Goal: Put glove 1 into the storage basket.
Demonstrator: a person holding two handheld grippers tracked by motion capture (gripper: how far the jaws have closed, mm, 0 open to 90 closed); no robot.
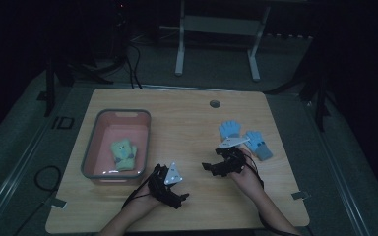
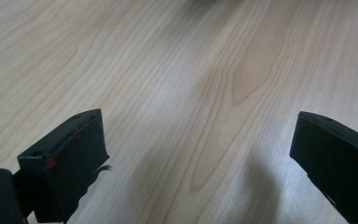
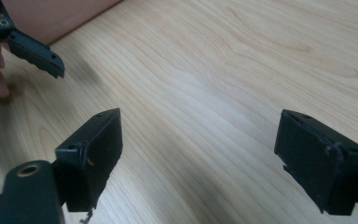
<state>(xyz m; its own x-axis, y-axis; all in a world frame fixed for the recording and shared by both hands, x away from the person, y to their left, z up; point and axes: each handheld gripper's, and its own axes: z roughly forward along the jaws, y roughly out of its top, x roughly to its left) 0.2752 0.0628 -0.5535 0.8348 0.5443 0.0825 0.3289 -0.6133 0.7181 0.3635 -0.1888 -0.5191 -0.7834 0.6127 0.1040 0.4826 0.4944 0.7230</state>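
Pale wooden table (image 1: 187,123), smooth with long streaked grain, is bearing everything. Two soft blue knitted gloves (image 1: 245,138), fingers splayed, are lying flat at the right side, just beyond the right black two-jaw gripper (image 1: 209,167); its jaws are standing wide apart over bare wood. Left black two-jaw gripper (image 1: 183,197) is likewise gaping, gripping nothing. A yellow-green knitted glove (image 1: 123,154) is lying inside the grey-rimmed pink plastic tub (image 1: 91,142) at left. Nothing is blocking the blue gloves.
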